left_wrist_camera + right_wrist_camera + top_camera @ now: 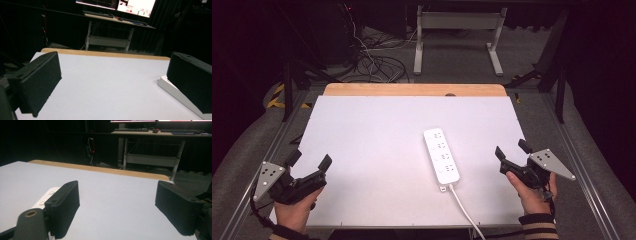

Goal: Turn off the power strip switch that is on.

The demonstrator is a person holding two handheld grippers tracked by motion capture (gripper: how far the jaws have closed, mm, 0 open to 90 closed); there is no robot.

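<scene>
White strip [441,159] lying right of centre on table [362,145], cord trailing toward person | left gripper [310,163] hovering, jaws wide, holding nothing | right gripper [510,151] flanking strip, jaws wide, empty, seemingly readying a two-sided approach

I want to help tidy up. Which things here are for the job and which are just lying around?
For the job: power strip, left gripper, right gripper, both open and empty.

Lying about: cables on the floor, far desk, monitors.
</scene>
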